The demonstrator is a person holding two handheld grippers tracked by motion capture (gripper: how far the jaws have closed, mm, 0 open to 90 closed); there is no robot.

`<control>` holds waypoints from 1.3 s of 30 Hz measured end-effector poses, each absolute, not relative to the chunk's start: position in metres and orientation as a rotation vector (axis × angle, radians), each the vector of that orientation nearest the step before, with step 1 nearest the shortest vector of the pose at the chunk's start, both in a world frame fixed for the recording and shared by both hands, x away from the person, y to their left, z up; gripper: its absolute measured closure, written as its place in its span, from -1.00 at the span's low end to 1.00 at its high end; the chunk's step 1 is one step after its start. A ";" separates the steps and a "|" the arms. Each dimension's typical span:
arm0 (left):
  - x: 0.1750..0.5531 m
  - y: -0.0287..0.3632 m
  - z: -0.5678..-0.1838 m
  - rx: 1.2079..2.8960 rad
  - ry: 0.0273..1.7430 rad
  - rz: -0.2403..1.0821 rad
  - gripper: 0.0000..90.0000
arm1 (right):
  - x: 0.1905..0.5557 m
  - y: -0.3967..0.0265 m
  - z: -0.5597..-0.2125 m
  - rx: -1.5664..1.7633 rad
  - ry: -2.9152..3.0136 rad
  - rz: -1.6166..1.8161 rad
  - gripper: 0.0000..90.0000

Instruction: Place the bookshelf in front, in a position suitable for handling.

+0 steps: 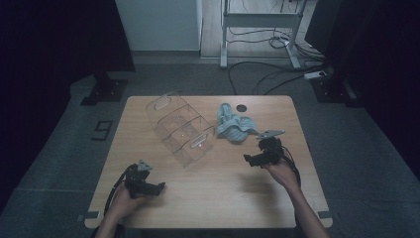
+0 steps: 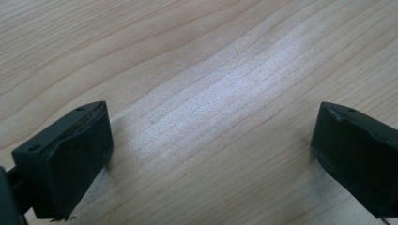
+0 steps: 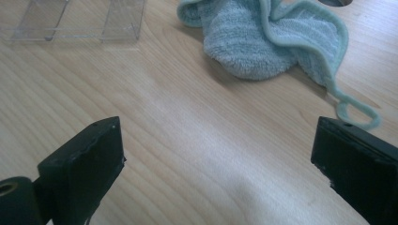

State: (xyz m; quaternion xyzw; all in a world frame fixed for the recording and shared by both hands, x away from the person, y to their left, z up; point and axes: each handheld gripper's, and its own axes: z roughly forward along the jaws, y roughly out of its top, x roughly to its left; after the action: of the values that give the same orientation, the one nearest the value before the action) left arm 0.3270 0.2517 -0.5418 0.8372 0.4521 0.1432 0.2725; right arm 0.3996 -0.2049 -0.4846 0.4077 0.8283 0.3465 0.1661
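Lying crumpled, the fluffy blue cloth [image 3: 263, 42] faces the right tongs [image 3: 213, 159], spread apart like the left tongs [image 2: 211, 154].

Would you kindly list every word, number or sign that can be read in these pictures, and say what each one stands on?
"9": a dark figure on the grey floor left of the wooden table; it reads as a 9, though it might be another sign.
No readable text on the clear plastic organizer, the light blue towel or either tongs.
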 end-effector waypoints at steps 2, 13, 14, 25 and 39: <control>0.327 0.252 -0.542 2.253 1.217 0.385 -1.00 | 0.402 -0.203 -0.485 1.161 2.362 0.984 -0.95; 0.327 0.251 -0.542 2.252 1.216 0.387 -1.00 | 0.432 -0.188 -0.490 1.164 2.382 0.968 -0.90; 0.327 0.251 -0.542 2.252 1.217 0.387 -1.00 | 0.434 -0.187 -0.490 1.159 2.382 0.968 -0.90; 0.327 0.251 -0.542 2.252 1.217 0.386 -1.00 | 0.458 -0.181 -0.495 1.175 2.352 0.983 -0.80; 0.327 0.251 -0.542 2.252 1.215 0.387 -1.00 | 0.489 -0.169 -0.507 1.191 2.329 0.945 -0.73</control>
State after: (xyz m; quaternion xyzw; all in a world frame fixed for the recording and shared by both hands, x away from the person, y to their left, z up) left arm 0.3268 0.2505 -0.5420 0.8371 0.4516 0.1438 0.2733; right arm 0.4886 -0.1687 -0.5065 0.4212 0.8239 0.3342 0.1793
